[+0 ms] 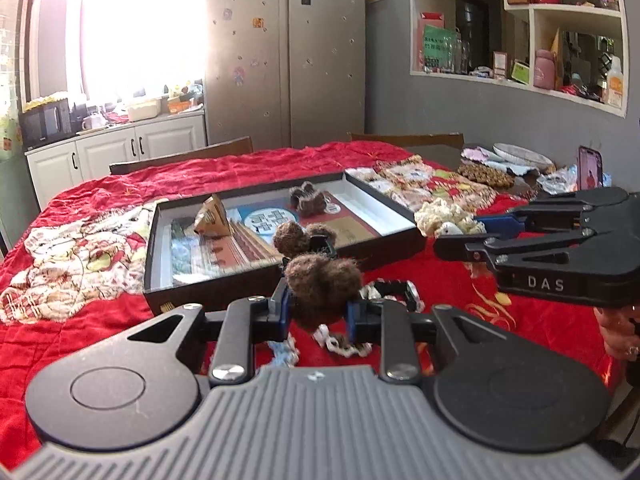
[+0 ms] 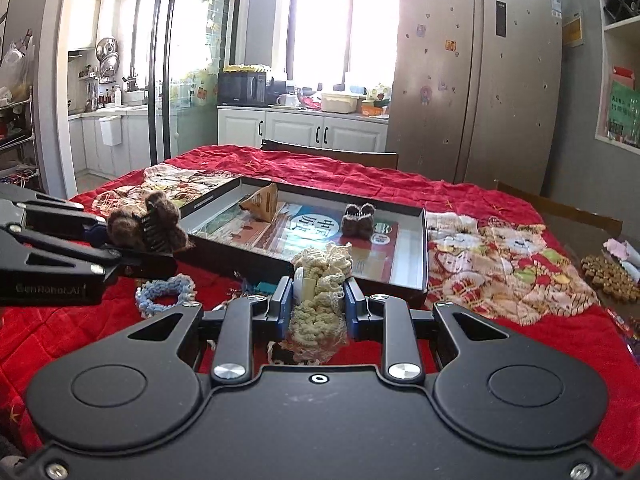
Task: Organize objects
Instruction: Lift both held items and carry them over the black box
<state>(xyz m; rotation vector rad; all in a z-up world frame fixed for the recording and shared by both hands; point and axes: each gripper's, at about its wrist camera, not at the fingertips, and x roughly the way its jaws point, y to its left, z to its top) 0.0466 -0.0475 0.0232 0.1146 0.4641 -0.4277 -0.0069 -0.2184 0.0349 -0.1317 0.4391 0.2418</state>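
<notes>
My left gripper [image 1: 318, 304] is shut on a brown fuzzy hair claw clip [image 1: 320, 280], held just in front of the near wall of a black shallow box [image 1: 280, 276]; the clip also shows in the right wrist view [image 2: 148, 226]. My right gripper [image 2: 318, 300] is shut on a cream crocheted hair clip [image 2: 320, 280], seen too in the left wrist view [image 1: 446, 218] beside the box's right end. Inside the box lie another brown fuzzy clip [image 1: 306, 198] and a tan paper cone [image 1: 212, 216] on printed sheets.
A blue crocheted scrunchie [image 2: 164, 292] and a white chain-like piece [image 1: 384, 292] lie on the red quilted cloth [image 2: 500, 344] near the box. A brown beaded mat [image 1: 484, 174], a phone [image 1: 590, 168] and a dish [image 1: 520, 154] sit at the far right. Chairs stand behind the table.
</notes>
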